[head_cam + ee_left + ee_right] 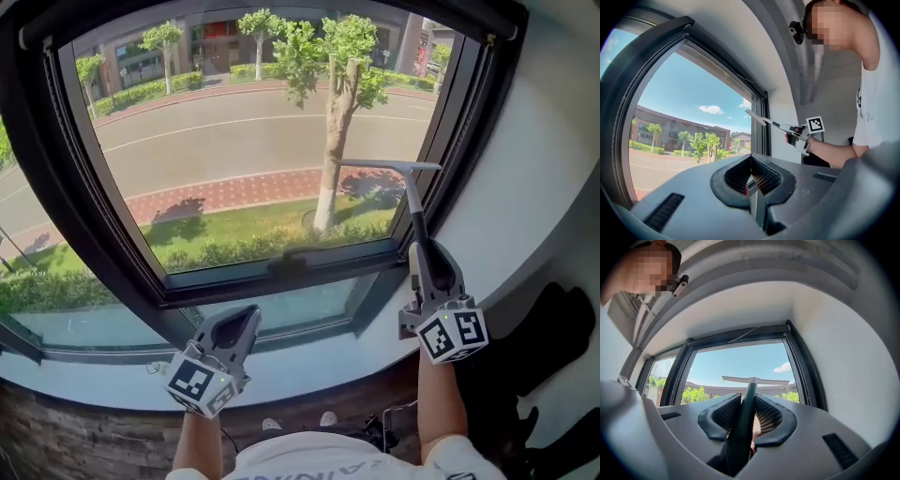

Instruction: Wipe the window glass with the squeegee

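Here, nearest and just below the window frame (281,274), the left gripper (240,321) hovers over the white sill (319,361), its fingers drawn together on nothing. Right of it, the right gripper (424,251) has its fingers clamped on the squeegee (405,178) handle. The blade is level before the window glass (216,202), near the frame's right side. Beyond the glass stand a tree (336,141) and a road (225,136).
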{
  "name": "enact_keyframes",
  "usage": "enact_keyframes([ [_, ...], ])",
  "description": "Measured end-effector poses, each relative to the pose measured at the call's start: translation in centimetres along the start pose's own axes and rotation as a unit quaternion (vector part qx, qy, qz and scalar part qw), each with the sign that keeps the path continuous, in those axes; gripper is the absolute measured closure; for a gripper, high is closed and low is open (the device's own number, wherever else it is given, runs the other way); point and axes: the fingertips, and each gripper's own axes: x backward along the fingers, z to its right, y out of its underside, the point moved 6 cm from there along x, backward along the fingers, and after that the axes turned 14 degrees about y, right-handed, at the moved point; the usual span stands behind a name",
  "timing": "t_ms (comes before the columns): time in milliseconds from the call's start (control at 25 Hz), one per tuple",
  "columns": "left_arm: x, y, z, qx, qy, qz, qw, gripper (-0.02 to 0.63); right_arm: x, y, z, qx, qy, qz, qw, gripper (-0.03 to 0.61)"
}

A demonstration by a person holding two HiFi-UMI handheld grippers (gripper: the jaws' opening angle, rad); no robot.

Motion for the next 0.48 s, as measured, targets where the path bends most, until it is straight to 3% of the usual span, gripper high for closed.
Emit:
enact_keyframes([
  [280, -0.9, -0.6, 0.2, 0.005, -0.009, 0.007, 0.9999, 0.597, -10.7, -10.3, 1.3, 0.034, 0.012, 0.101, 0.994, 0.479],
  [480, -2.2, -0.6, 0.9, 0.003, -0.013, 0.001, 0.9999, 0.597, -15.6, -14.7, 2.6, 0.039, 0.019, 0.124, 0.991, 0.479],
])
